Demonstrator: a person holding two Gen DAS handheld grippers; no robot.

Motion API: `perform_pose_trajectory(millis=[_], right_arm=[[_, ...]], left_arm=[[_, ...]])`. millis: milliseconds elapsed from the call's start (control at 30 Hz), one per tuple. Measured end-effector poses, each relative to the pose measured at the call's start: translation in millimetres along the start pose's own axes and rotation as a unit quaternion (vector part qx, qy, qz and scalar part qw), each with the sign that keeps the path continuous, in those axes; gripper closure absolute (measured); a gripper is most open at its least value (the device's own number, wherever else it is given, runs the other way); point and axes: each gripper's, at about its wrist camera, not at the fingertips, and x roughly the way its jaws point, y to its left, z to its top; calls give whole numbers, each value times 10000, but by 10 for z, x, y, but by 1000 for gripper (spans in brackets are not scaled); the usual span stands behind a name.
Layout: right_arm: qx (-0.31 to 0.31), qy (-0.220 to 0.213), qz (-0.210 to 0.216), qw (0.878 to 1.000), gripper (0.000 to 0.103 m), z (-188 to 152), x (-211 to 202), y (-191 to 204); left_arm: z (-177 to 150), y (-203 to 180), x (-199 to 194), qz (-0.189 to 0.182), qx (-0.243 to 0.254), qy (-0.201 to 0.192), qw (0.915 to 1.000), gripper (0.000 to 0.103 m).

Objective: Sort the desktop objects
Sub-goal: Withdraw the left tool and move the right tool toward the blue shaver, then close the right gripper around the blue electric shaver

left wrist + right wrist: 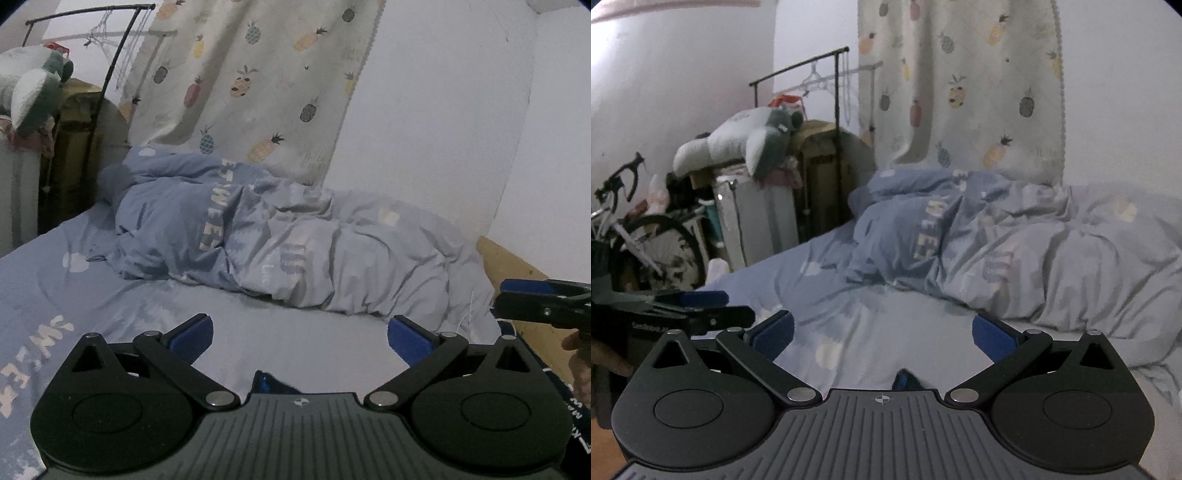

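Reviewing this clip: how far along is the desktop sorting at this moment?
Nothing looks done: no desk or desktop objects show in either view, only a crumpled light-blue duvet on a bed under a pineapple-print curtain. Nothing is in hand: the left gripper and right gripper both have jaws wide apart and empty, pointing at the bed. All the sorting appears left to do.

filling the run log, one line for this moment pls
left gripper open, empty | right gripper open, empty | both over bed | no desktop objects in view
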Motion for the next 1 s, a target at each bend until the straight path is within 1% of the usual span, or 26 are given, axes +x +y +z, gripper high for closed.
perform_pose_trajectory(millis=[67,167,333,400,533,700,1000], right_arm=[[-47,20,3,10000,0,9,123,-47],[-117,127,7,9999,0,-26,362,-110],[-203,563,124,9981,0,-201,863,-223],[-262,816,128,9962,0,-295,1081,-265],[-443,1353,152,9897,0,-505,1536,-354],[-575,1862,233,9806,0,-739,2007,-447],[-696,2243,350,9714,0,-1035,2621,-523]], left_arm=[[30,13,93,-26,-22,-17,10000,0],[-18,57,285,37,-37,97,9999,0],[-171,188,610,188,-129,476,9986,0],[-261,259,719,251,-216,628,9975,0],[-459,432,942,434,-550,1041,9921,0],[-630,594,1155,677,-736,1341,9859,0],[-855,726,1517,875,-769,1680,9789,0]])
